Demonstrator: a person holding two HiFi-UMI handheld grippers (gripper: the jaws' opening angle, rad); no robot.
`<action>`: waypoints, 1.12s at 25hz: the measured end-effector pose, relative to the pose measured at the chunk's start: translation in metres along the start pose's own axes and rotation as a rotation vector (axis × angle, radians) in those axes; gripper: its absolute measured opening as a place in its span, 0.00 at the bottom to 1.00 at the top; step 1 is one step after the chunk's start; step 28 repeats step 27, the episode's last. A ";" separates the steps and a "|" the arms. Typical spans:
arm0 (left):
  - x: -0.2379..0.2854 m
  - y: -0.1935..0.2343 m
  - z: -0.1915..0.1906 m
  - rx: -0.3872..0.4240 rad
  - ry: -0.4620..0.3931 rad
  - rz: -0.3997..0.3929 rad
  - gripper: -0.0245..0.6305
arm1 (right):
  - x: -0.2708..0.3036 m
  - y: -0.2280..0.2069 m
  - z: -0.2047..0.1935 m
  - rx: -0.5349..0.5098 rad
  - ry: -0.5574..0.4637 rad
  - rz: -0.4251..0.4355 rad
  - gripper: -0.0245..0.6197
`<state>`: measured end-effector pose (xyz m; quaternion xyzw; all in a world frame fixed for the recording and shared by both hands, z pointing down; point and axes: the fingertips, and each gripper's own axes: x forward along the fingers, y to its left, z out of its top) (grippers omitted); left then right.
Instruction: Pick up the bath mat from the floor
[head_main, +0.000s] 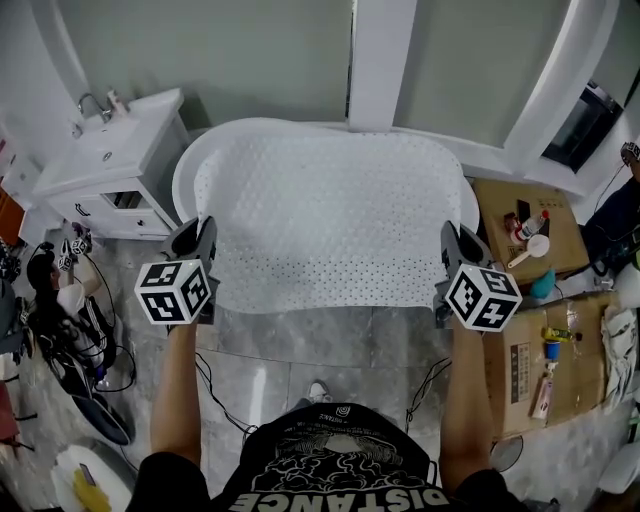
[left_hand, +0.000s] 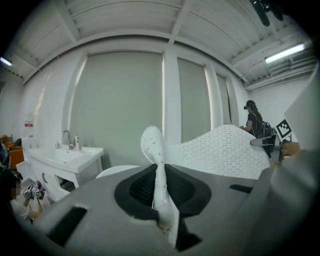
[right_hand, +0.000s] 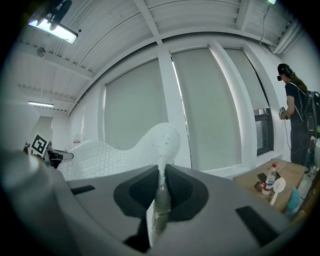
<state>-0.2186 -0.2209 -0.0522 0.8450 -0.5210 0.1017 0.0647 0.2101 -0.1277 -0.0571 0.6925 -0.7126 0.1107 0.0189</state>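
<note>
Overhead, two low views; mat (head_main: 330, 220) shared

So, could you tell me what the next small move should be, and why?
Probably lift both shut claws evenly: the left claw and right claw each pinch a near corner of the bath mat, which spans the bathtub ahead.

The mat (head_main: 330, 220) hangs spread between the left claw (head_main: 196, 238), on its left edge, and the right claw (head_main: 455, 242), on its right edge, above the floor (head_main: 330, 340). The tub (head_main: 188, 165) lies behind it. The sink (head_main: 115, 150) stands left of the tub. Boxes (head_main: 510, 200) lie to the right, with a bottle (head_main: 530, 225) on the far one.
</note>
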 end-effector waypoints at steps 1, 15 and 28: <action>0.001 0.002 0.004 0.006 -0.010 0.003 0.11 | 0.002 0.002 0.003 -0.008 -0.008 -0.001 0.08; 0.012 0.026 0.023 0.003 -0.045 0.003 0.11 | 0.018 0.026 0.025 -0.041 -0.047 0.002 0.08; 0.020 0.024 0.029 0.006 -0.053 -0.010 0.11 | 0.015 0.022 0.028 -0.040 -0.057 -0.010 0.08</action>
